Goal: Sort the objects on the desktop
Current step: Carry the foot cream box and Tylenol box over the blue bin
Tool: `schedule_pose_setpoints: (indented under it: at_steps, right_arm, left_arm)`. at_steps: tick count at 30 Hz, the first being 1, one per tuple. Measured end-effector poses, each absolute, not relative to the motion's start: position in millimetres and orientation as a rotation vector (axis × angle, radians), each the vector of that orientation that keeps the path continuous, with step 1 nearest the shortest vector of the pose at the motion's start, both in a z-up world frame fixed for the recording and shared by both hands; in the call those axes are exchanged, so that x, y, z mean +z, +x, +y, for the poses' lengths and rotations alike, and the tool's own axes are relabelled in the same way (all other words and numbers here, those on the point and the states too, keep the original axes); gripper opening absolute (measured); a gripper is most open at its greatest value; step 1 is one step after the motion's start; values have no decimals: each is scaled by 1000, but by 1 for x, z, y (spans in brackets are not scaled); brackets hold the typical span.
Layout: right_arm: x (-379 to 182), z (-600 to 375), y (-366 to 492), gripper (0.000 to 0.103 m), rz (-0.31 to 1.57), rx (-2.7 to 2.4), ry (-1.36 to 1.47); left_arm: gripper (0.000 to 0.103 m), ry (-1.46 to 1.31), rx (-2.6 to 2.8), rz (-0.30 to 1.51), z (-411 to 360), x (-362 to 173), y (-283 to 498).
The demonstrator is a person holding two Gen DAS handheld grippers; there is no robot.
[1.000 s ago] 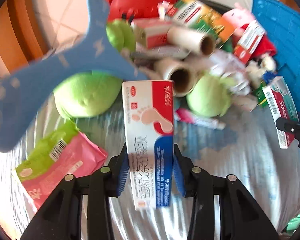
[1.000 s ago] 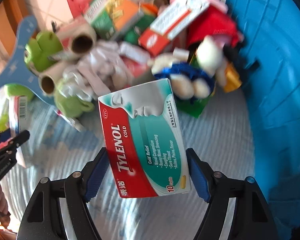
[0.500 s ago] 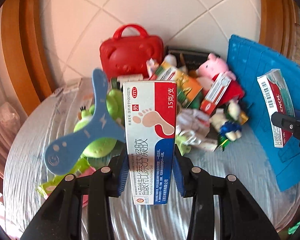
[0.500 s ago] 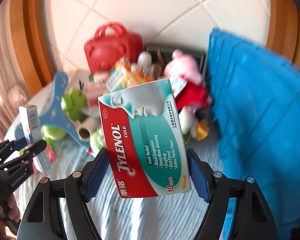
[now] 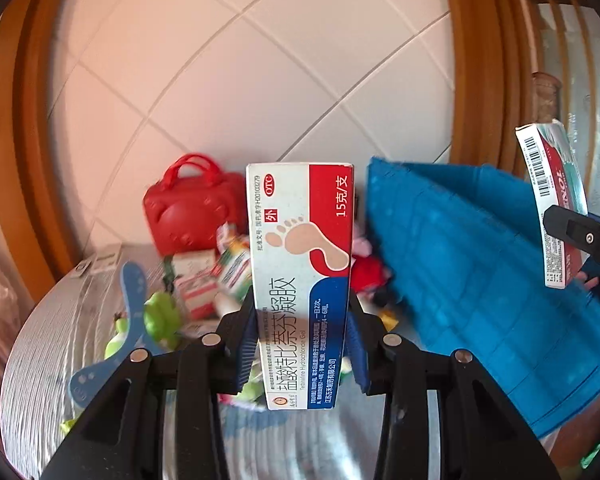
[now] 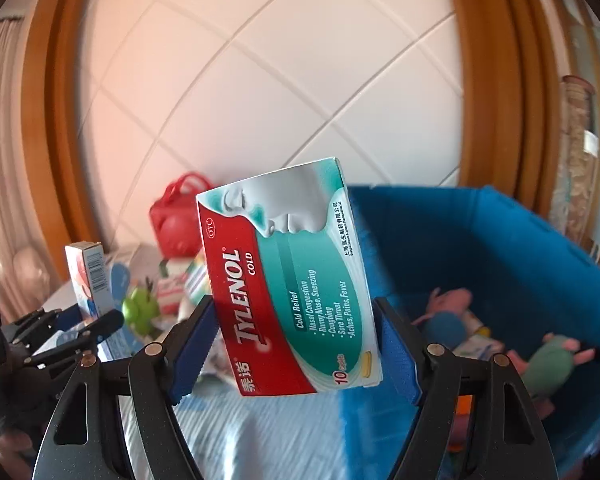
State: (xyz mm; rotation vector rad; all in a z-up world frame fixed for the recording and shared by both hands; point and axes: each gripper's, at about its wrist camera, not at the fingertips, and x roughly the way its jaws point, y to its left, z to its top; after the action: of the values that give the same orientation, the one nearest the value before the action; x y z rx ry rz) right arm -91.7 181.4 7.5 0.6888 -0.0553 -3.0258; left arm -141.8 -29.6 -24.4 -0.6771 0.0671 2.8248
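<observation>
Both grippers clamped: left gripper (image 5: 300, 344) pinching foot-gel box (image 5: 300, 280), right gripper (image 6: 296, 344) w/ Tylenol box (image 6: 288, 284).

The bin (image 6: 500, 232) sits right of the cluttered table (image 5: 40, 360); the handbag (image 5: 192, 208) stands far, behind the frog toy (image 5: 160, 316).

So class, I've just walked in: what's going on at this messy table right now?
A person is sorting, with a gripper in each hand. The left gripper clamps a tall white, red and blue foot-gel carton, held up above the cluttered table. The right gripper clamps a red and teal Tylenol Cold box beside the open blue plastic bin, which already holds soft toys.
</observation>
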Motion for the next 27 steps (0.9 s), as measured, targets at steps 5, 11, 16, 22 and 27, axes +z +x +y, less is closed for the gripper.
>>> schedule_pose_setpoints:
  at_steps: [5, 11, 16, 22, 27]
  right_arm:
    - [29, 235, -76, 77, -48, -3123, 626]
    - [34, 303, -68, 77, -29, -3208, 642]
    - [25, 355, -64, 77, 0, -3220, 713]
    - [3, 403, -80, 77, 12, -3178, 891]
    - [-11, 429, -84, 77, -4, -3172, 967]
  left_arm:
    - [38, -574, 2792, 90, 27, 5, -131]
    - [38, -565, 2714, 100, 103, 29, -122]
    - [38, -669, 2649, 160, 168, 35, -128]
    - [39, -817, 2542, 256, 233, 27, -134]
    - [39, -856, 2505, 318, 270, 24, -131]
